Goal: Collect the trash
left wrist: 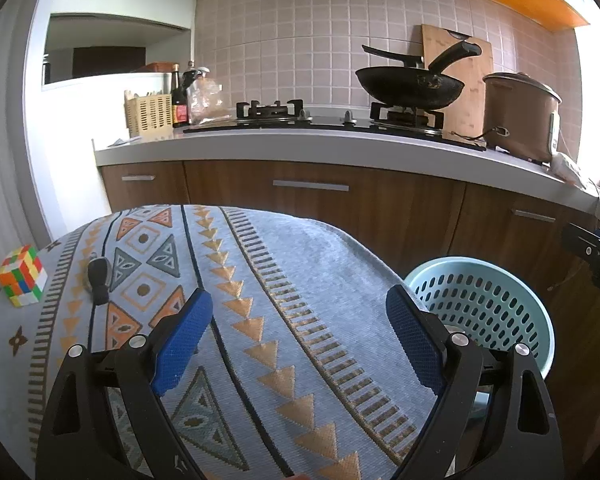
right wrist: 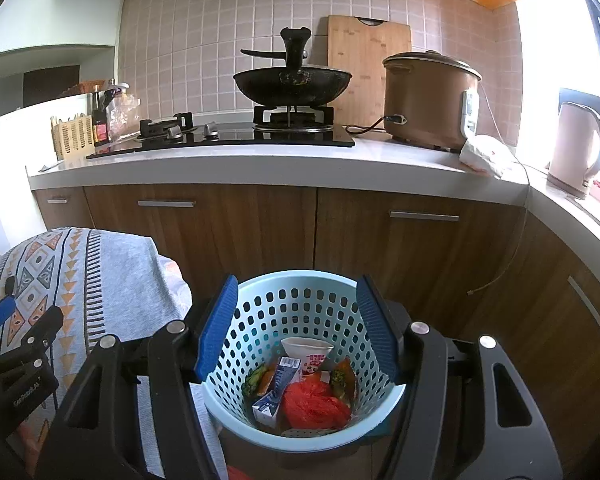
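A light blue perforated basket (right wrist: 260,312) stands on the floor beside the table. Inside it lie a red plastic bag (right wrist: 314,404), a white and blue carton (right wrist: 276,392), a white cup (right wrist: 306,350) and snack wrappers (right wrist: 342,378). My right gripper (right wrist: 298,326) hangs open above the basket with nothing between its blue pads. My left gripper (left wrist: 300,340) is open over the patterned tablecloth (left wrist: 260,280), empty. The same basket (left wrist: 480,304) shows at the right of the left wrist view. The left gripper (right wrist: 4,320) also appears at the left edge of the right wrist view.
A colourful puzzle cube (left wrist: 22,276) and a small black object (left wrist: 99,280) rest on the table's left part. Behind runs a kitchen counter (left wrist: 340,144) with a stove, a black wok (left wrist: 412,88), a brown cooker (left wrist: 520,116) and a kettle (right wrist: 576,148). Wooden cabinets (right wrist: 260,232) stand below.
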